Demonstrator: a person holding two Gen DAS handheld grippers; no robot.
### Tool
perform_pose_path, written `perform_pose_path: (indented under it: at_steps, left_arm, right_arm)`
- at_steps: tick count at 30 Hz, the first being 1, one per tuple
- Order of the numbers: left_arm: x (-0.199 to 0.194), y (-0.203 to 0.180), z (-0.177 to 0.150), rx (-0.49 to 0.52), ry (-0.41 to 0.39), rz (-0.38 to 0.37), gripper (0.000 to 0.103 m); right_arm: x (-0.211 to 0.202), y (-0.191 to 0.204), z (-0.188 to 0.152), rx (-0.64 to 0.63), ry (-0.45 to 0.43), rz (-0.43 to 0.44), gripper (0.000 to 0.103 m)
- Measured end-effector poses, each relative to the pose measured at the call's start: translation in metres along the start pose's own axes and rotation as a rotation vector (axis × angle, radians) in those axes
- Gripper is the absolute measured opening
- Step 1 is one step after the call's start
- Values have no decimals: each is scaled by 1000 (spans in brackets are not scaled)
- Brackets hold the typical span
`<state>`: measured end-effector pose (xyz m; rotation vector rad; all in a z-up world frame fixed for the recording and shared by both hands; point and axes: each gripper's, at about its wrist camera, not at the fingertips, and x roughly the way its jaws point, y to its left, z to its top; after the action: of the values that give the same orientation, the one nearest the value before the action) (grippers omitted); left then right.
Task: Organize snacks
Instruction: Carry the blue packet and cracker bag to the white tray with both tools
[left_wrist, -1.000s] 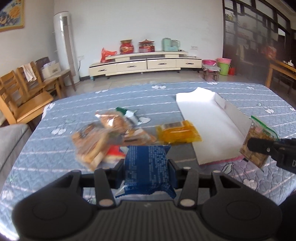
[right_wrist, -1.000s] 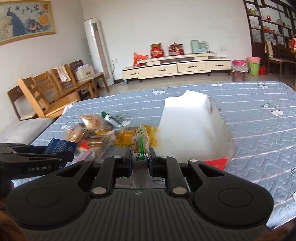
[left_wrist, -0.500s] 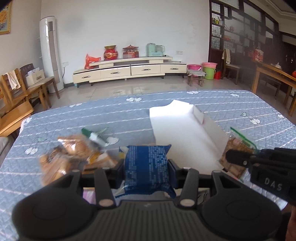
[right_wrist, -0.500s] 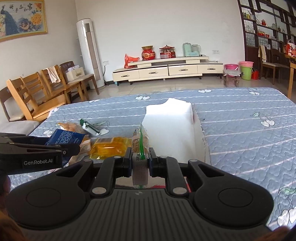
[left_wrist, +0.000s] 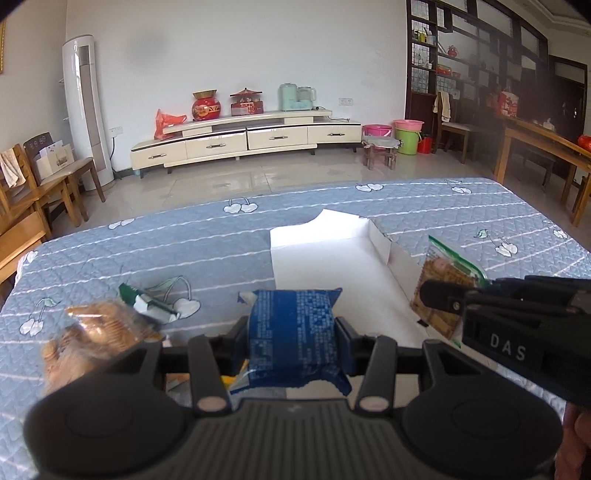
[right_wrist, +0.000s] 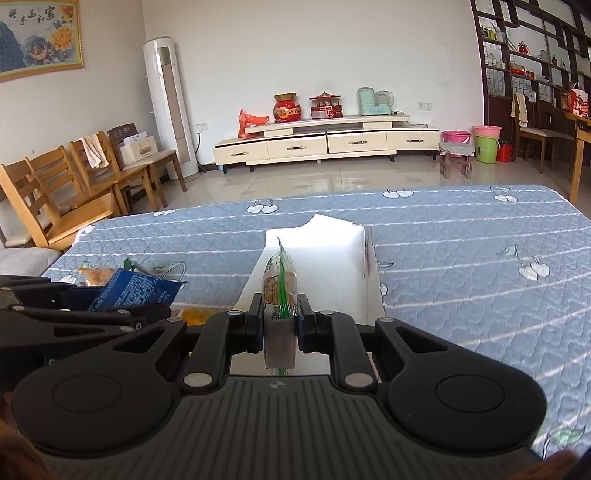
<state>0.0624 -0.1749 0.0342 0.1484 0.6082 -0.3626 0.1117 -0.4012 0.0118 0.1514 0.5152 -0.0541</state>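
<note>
Both grippers have drifted sideways across the table over the last second, and each keeps its grip unchanged: the left gripper (left_wrist: 293, 332) is still clamped on the blue snack packet (left_wrist: 294, 334), its jaws pressing the packet's two sides, and the right gripper (right_wrist: 280, 319) is still clamped on the thin green-striped cracker packet (right_wrist: 279, 284), held on edge between jaws that are nearly together. A second ago the loose pile of snacks sat straight ahead of the left gripper; now the clear-wrapped biscuits (left_wrist: 94, 332) and the small green-and-white packet (left_wrist: 147, 301) lie off to its left, partly cut off by the gripper body, and the white open box (left_wrist: 332, 254) on the blue quilted tablecloth (left_wrist: 147, 251) lies directly ahead of the blue packet. In the right wrist view the box, which earlier stood to the right of the cracker packet, is now lined up right behind it, and the packet hangs over the box's near end. The orange packet (right_wrist: 195, 315) that showed plainly beside the box half a second ago is now only a sliver behind the left gripper's finger. The two grippers are side by side, near each other, both above the table
</note>
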Motion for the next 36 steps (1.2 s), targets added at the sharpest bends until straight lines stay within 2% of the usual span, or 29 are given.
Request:
perform_pose_path:
  at_steps: [18,27,36]
  left_arm:
    - [56,-9,22,1,46,-7,47]
    - [94,-12,32,-24,81,-31,47]
    - [124,-23,50,-16,79,-40,47]
  right_arm:
    - [43,2,20,-20,20,1,19]
    - [79,-4,30,-35,84,-2,19]
    - [106,-10,39,-45,132,-19,19]
